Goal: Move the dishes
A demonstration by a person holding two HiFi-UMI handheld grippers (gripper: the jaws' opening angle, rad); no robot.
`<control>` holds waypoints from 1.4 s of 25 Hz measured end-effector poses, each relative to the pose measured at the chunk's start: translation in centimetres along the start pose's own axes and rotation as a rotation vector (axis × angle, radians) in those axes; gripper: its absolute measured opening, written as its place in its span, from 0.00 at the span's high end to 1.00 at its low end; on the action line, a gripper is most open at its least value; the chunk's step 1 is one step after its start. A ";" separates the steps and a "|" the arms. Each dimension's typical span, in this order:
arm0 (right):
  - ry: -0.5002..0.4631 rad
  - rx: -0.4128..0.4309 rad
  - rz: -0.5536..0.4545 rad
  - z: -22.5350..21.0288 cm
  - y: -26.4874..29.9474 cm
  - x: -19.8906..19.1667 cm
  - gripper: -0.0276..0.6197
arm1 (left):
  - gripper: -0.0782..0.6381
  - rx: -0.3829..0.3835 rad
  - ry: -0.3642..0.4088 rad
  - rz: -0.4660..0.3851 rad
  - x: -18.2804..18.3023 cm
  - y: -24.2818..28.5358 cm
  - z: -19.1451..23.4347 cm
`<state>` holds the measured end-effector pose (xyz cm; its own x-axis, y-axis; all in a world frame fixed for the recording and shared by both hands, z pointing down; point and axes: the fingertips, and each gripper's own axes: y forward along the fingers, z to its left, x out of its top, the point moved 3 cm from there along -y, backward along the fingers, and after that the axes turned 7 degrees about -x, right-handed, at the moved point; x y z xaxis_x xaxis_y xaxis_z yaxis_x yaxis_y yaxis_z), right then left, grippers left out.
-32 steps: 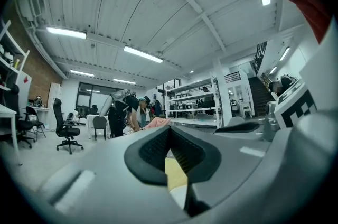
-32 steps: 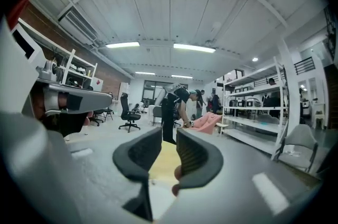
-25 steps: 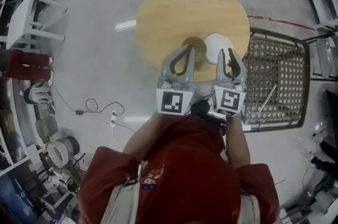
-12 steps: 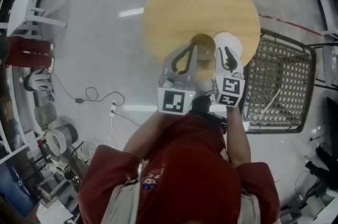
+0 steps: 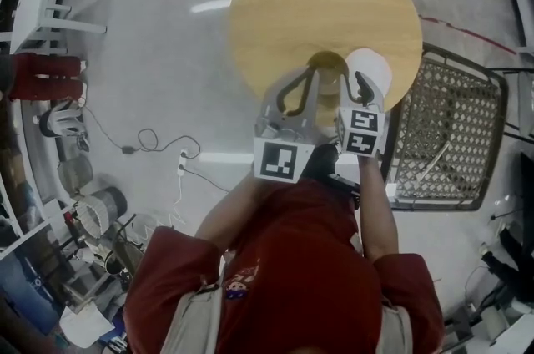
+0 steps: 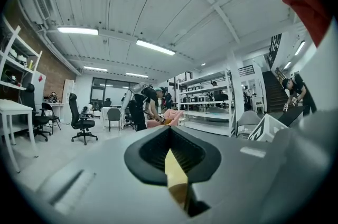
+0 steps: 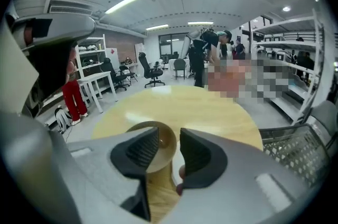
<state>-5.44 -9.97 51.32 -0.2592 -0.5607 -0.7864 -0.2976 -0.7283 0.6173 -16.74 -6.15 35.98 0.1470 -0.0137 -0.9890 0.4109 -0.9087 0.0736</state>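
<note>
1. A person in a red shirt [image 5: 292, 260] stands over a round, pale wooden table [image 5: 325, 2], both forearms stretched forward side by side with a grey two-jaw gripper in each hand.
2. The left gripper [image 5: 310, 75] reaches over the near edge of the table. Its curved fingers bow outward and meet at the tips (a thin sliver of wood shows between the dark pads in its own view). The jaws are pressed together on nothing.
3. The left gripper's tips lie at the near rim of a round brown wooden bowl [image 5: 331, 63], which sits near the table's near edge.
4. The right gripper [image 5: 361, 83] is held just beside the left, its square-marked cube facing up toward the head camera. It points at a round white dish [image 5: 373, 67] that rests on the table, touching or just beside the bowl on its right.
5. In the right gripper view the right gripper [image 7: 169, 146] has its jaws a narrow gap apart. The bowl [image 7: 162, 139] shows behind the left pad and a strip of the white dish [image 7: 176, 162] shows in the gap. Whether either pad touches the dish cannot be told.
6. A dark metal mesh basket [image 5: 450, 135] stands on the floor just right of the table.
</note>
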 end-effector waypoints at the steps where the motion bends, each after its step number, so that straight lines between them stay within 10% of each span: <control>1: 0.004 -0.001 0.022 -0.1 0.4 -0.3 0.76 | 0.88 0.000 -0.009 0.003 -0.2 0.2 0.1; 35: 0.051 -0.002 0.275 0.4 4.7 -4.7 0.90 | 0.88 -0.025 -0.041 0.032 -1.8 1.5 1.2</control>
<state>-5.98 -10.63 57.95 -0.2831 -0.7563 -0.5898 -0.2205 -0.5471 0.8075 -17.45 -7.93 37.77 0.1232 -0.0599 -0.9906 0.4292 -0.8968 0.1076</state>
